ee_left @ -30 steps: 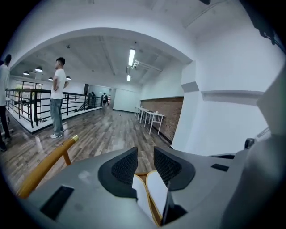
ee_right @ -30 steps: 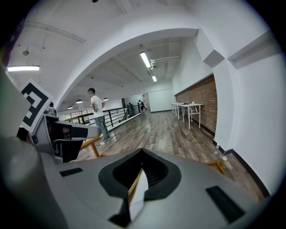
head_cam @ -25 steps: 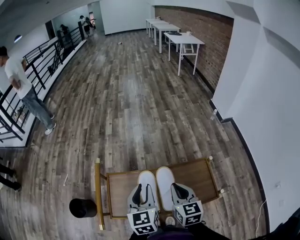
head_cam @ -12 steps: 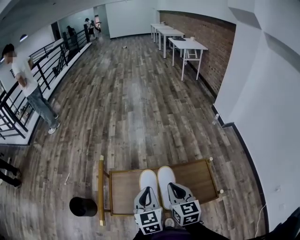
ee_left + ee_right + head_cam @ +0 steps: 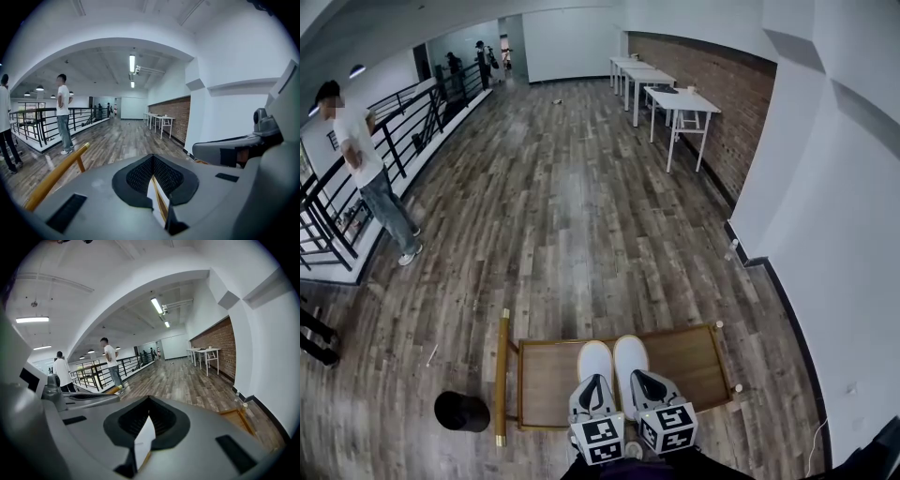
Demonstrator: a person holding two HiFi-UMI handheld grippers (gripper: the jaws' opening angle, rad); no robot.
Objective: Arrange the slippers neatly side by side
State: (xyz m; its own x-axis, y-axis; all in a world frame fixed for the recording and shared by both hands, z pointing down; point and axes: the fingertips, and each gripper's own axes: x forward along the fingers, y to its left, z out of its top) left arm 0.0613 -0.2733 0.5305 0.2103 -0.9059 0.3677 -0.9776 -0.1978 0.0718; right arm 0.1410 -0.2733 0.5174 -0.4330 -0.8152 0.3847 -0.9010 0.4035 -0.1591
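Observation:
Two white slippers lie side by side, toes away from me, on a low wooden table [image 5: 548, 375]. My left gripper [image 5: 594, 382] hovers over the heel of the left slipper [image 5: 594, 358] with its jaws together and nothing between them. My right gripper [image 5: 639, 377] is over the heel of the right slipper [image 5: 630, 352], jaws also together. In the left gripper view the black pads [image 5: 140, 176] meet at the tip, and a sliver of white slipper [image 5: 157, 206] shows below them. The right gripper view shows the same: pads [image 5: 164, 420] closed, slipper [image 5: 143, 446] beneath.
A gold bar [image 5: 501, 375] frames the table's left side. A black round object [image 5: 461, 411] stands on the floor to its left. A person [image 5: 370, 178] stands by the railing [image 5: 337, 216] at far left. White tables [image 5: 675, 98] line the brick wall.
The left gripper's jaws, open over the left slipper a second ago, are now shut, and it has shifted slightly right. The slippers have not moved.

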